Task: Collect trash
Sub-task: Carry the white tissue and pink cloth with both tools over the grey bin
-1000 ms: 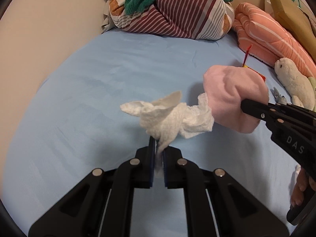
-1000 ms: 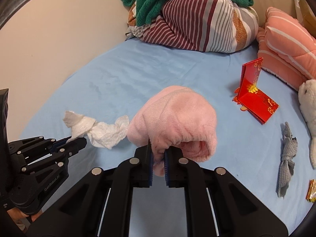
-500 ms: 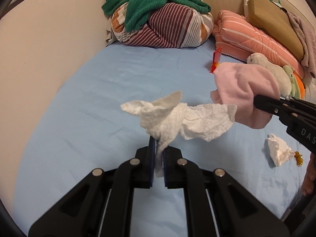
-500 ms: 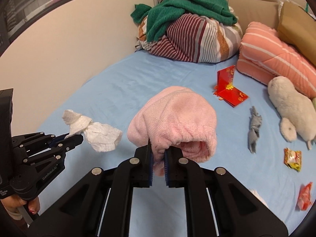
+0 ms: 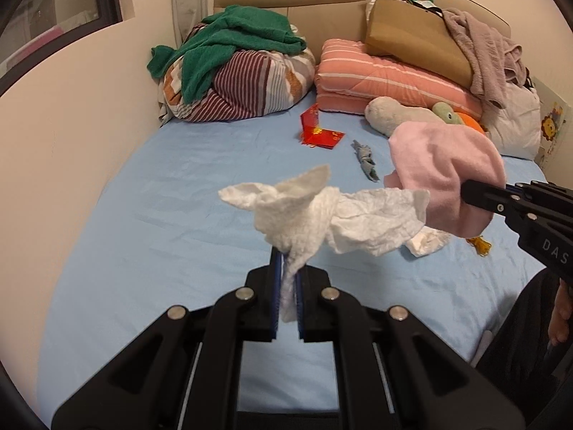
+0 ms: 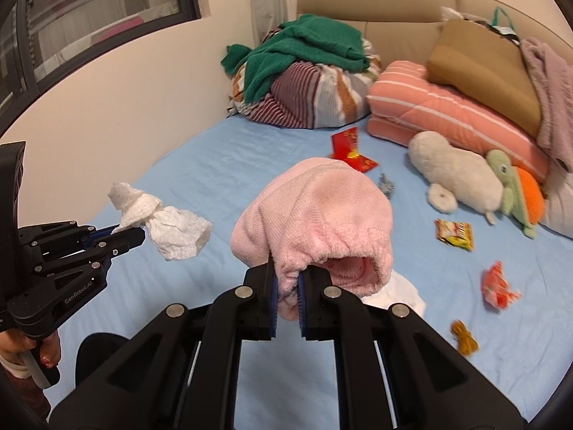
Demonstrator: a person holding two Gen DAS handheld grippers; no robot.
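Crumpled white paper tissue [image 5: 322,215] pinched in my left hand-held gripper [image 5: 286,286] — soft pink knitted hat [image 6: 315,215] clamped in my right hand-held gripper [image 6: 286,290], both held above the blue-sheeted bed [image 5: 161,215].

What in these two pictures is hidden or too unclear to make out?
- Tissue on the bed: mostly hidden behind the pink hat, right wrist view.
- Red wrapper: blurred, print unreadable, right wrist view.
- Red packet: lettering too small, left wrist view.
- Paper bag: contents hidden, left wrist view.
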